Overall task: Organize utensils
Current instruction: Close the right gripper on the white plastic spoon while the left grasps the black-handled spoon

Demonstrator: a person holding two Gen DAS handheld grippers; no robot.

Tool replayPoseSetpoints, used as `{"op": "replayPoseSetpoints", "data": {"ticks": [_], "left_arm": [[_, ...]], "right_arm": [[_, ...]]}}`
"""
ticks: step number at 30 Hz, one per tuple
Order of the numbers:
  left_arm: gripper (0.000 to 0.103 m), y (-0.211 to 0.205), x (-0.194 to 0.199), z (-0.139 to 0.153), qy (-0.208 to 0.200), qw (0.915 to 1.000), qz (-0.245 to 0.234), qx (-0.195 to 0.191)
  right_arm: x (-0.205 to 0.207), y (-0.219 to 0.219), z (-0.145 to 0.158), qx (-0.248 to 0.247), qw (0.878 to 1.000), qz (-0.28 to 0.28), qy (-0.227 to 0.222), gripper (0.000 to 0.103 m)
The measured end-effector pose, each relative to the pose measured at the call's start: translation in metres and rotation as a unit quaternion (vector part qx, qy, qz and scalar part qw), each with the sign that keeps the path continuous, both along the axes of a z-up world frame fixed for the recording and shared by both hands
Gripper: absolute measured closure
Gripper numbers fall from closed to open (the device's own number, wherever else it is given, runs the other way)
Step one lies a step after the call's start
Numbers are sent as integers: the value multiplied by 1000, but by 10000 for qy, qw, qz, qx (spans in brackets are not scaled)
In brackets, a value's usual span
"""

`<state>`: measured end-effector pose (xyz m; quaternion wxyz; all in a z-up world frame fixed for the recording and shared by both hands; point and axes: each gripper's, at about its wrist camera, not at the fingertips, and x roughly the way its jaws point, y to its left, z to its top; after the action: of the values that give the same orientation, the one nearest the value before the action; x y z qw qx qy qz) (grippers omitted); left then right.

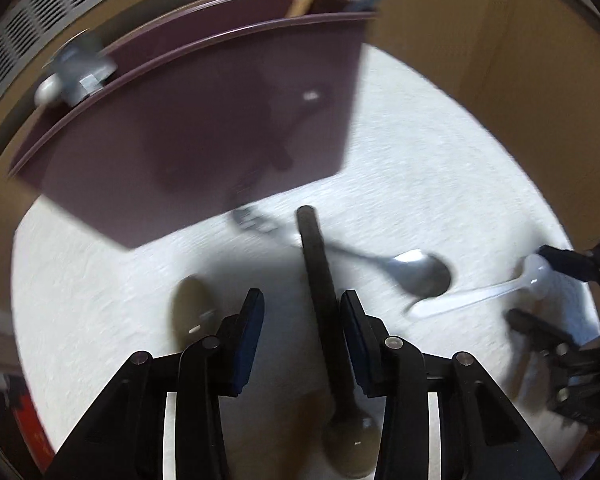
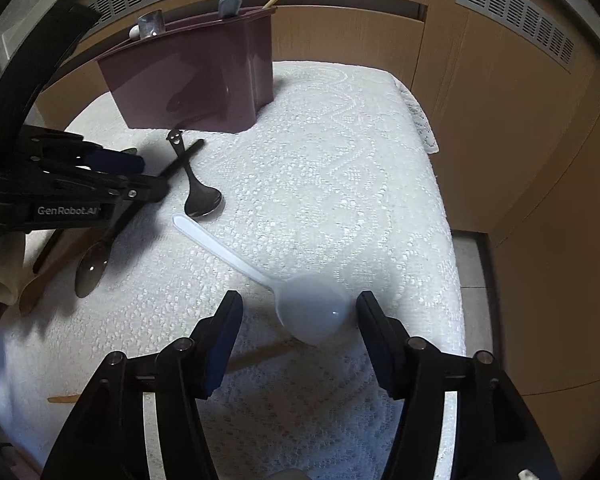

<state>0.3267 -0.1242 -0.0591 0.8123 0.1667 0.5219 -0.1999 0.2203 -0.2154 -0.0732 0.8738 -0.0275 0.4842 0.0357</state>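
The worktop point(image 2: 340, 168), under a white lace cloth, carries the maroon caddy point(image 2: 188, 80) at its far side, with a few handles already standing in it. The loose utensils lie in front of it: a dark spoon point(image 1: 324, 312), a steel spoon point(image 2: 202, 196), a white spoon point(image 2: 312, 308) and a wooden stick point(image 2: 260, 354).

The left tool point(image 1: 302, 332) straddles the dark spoon's handle, but its pads stand clear of it, so nothing is gripped. The handle sits nearer one pad, so closing may push it sideways or roll it. The steel spoon's handle crosses the dark one, so a lift could drag it along.

The right tool point(image 2: 298, 328) is spread wide around the white spoon's bowl, not touching. Pinching that round, slick bowl risks it squirting out; the cloth could also snag.

The left view is motion-blurred. The caddy's compartments are hidden, and objects at the left edge are unclear.
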Motion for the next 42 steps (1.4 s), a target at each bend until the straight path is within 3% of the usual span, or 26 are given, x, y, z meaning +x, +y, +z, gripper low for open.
{"op": "replayPoseSetpoints", "data": {"ticks": [5,13,14,17,21,24,27,29,36,37,42], "left_arm": [[62,38,4,1,3,9984,540,-141],[62,82,5,9,-83,9941,983,-446],[62,108,1,13,-96,9936,1024,-470],[62,128,-17,15,-139,9916,1164,-548],[61,155,-20,17,-139,9863,1487,-693],[61,174,-17,16,-106,9824,1702,-764],[61,186,-17,15,-107,9795,1823,-850],[61,185,-21,13,-104,9789,1835,-895],[61,186,-38,11,-30,9800,1694,-1047],[61,185,-39,12,5,9810,1594,-1110],[61,167,-27,12,172,9862,1285,-1031]], "right_arm": [[0,15,-1,111,9998,110,125,38],[0,71,6,715,9898,1134,480,34],[3,73,7,631,9904,1147,438,32],[15,76,11,-130,9943,1039,179,20],[34,73,13,-937,9908,970,62,15],[38,71,20,-655,9899,1258,-59,15],[46,75,24,133,9872,1590,-18,36],[59,83,21,369,9848,1694,88,61],[95,110,-3,66,9848,1710,302,83],[96,110,-3,30,9849,1704,321,93],[89,100,9,118,9874,1561,238,93]]}}
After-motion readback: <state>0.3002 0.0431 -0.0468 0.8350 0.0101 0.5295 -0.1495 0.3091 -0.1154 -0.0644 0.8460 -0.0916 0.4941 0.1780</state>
